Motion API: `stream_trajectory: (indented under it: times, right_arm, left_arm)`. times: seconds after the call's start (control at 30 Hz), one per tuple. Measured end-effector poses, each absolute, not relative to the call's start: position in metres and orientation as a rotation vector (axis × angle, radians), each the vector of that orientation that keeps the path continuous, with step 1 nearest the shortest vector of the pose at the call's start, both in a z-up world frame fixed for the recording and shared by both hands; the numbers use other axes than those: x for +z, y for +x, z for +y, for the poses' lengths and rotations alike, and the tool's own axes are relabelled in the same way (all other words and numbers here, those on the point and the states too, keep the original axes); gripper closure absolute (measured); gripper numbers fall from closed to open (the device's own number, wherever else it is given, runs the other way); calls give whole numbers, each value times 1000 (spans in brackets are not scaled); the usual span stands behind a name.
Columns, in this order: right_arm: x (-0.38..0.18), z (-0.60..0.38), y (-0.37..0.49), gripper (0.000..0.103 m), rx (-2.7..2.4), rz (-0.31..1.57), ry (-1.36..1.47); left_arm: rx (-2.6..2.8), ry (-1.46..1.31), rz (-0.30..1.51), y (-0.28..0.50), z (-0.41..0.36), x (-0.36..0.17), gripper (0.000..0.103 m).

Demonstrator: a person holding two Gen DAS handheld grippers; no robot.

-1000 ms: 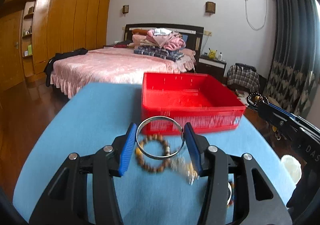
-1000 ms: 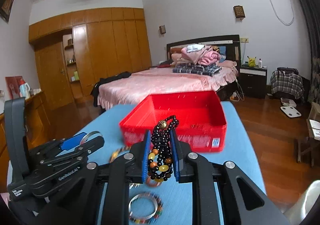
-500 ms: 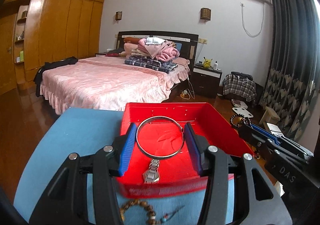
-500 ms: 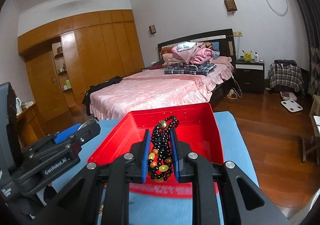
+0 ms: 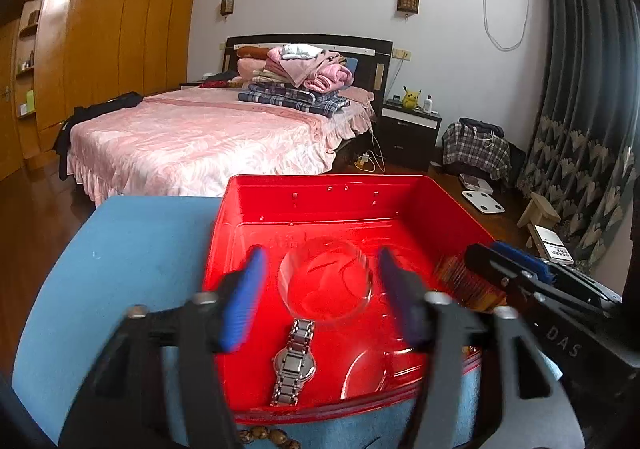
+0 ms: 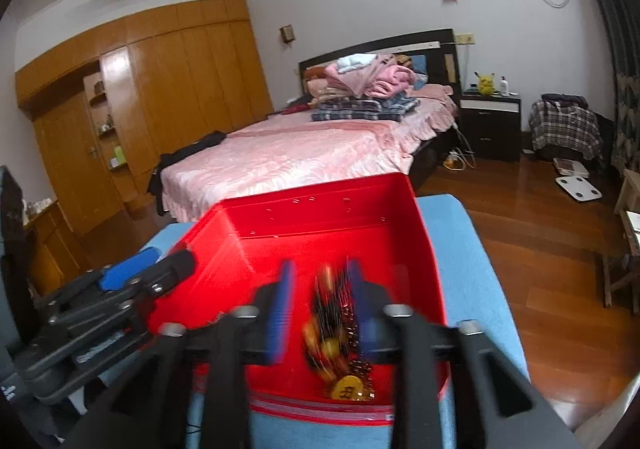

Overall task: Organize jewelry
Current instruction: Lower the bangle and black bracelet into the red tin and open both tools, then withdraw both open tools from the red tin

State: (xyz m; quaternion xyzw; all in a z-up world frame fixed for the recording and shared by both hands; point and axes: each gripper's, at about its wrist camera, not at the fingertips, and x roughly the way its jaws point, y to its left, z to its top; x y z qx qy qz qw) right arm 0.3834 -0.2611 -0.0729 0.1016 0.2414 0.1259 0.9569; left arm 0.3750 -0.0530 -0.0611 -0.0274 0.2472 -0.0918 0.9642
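The red bin is glossy moulded plastic with reflections on its smooth floor. A wristwatch in it has a polished metal link band. The bangle looks like thin shiny metal, motion-blurred. The counter wears a matt blue cloth. The hand-held gripper has black plastic arms and ribbed blue pads. The floor is varnished wood.
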Motion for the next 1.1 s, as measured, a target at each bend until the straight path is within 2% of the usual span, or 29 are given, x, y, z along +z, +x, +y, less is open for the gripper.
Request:
stream_trajectory:
  times: [0.17,0.27,0.53,0.8,1.1]
  right_arm:
    - [-72,-269,368,52,230,471,217]
    - [-70,-277,352,47,220,458,231]
    - [-68,-284,282,45,232,430,238]
    - [-85,-271,224,45,244,476,225]
    - [-116,-240,187,45,274,557,176]
  left_arm:
    - [-183,-59,484,359,-44,-53,28]
    - [-168,-48,462,341,-39,-45,24]
    - [-126,-82,409,271,-21,-37,22]
    - [-60,-24,411,203,-18,-59,22]
    - [-58,18,460,164,-18,-93,19]
